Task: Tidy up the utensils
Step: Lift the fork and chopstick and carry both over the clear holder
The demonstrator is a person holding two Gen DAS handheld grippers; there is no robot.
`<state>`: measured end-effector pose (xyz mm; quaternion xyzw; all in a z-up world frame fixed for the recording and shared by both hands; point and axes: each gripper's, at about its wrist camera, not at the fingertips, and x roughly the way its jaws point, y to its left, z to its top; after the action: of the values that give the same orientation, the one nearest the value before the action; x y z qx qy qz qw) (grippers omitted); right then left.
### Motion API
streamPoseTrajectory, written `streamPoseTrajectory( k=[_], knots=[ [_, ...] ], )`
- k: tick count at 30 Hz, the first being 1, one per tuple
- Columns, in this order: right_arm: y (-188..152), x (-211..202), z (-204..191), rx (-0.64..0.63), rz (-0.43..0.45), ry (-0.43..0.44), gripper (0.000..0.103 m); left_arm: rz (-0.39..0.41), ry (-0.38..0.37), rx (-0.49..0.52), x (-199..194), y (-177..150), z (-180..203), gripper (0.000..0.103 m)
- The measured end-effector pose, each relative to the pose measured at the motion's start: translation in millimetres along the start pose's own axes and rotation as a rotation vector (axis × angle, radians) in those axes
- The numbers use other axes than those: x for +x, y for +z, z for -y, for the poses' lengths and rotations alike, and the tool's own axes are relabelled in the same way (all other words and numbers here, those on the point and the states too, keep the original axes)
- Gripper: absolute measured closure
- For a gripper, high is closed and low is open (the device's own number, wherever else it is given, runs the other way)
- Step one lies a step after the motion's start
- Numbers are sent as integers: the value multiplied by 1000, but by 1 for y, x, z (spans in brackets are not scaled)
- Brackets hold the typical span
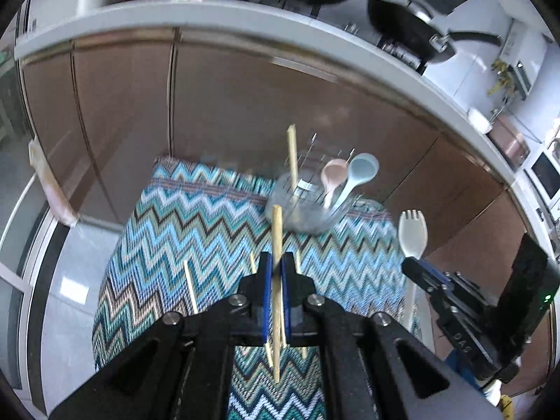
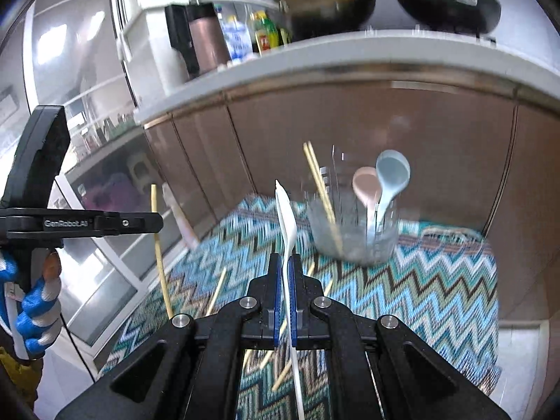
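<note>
The left gripper (image 1: 276, 273) is clamped on a wooden chopstick (image 1: 277, 245), the right gripper (image 2: 287, 273) on a white spork (image 2: 287, 217), both raised above the zigzag cloth (image 1: 196, 231) where loose chopsticks (image 2: 215, 290) lie; beyond them a clear cup (image 2: 353, 241) holds chopsticks and two spoons (image 2: 392, 171)

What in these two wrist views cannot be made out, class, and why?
- Left wrist view: clear utensil holder base, motion-blurred.
- Right wrist view: loose wooden chopsticks on the zigzag-patterned mat, count partly hidden by right gripper.
- Both views: countertop bottle labels, blurred and too small.
</note>
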<state>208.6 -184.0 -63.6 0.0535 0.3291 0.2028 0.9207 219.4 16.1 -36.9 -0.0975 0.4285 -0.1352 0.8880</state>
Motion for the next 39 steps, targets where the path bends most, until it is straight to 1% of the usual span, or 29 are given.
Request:
streamPoseTrajectory(
  k=[4, 9, 14, 17, 20, 22, 26, 27, 31, 33, 35, 39],
  knots=[
    [17, -6, -1, 1, 90, -8, 99, 59, -34, 6, -14, 18, 13, 98],
    [41, 1, 5, -1, 196, -34, 99, 135, -83, 3, -21, 47, 19, 98],
    [77, 15, 23, 27, 345, -73, 99, 244, -129, 5, -12, 86, 25, 98],
    [99, 27, 37, 53, 423, -82, 99, 290, -159, -2, 1, 106, 26, 98],
    [112, 45, 53, 69, 488, -96, 99, 334, -167, -4, 16, 119, 27, 98],
    [118, 58, 62, 79, 515, -100, 99, 355, -161, -3, 32, 129, 28, 98],
    [122, 87, 76, 92, 537, -108, 99, 355, -159, -9, 68, 139, 25, 98],
    [120, 93, 79, 94, 541, -113, 99, 364, -148, -8, 79, 142, 24, 98],
    [108, 117, 87, 95, 535, -140, 99, 364, -145, -17, 112, 145, 20, 98],
    [100, 124, 90, 100, 539, -154, 99, 380, -126, -14, 126, 143, 19, 98],
    [91, 127, 91, 94, 544, -179, 99, 391, -124, -17, 142, 140, 18, 98],
    [77, 130, 91, 85, 556, -198, 99, 420, -81, 9, 162, 131, 23, 98]
  ],
)
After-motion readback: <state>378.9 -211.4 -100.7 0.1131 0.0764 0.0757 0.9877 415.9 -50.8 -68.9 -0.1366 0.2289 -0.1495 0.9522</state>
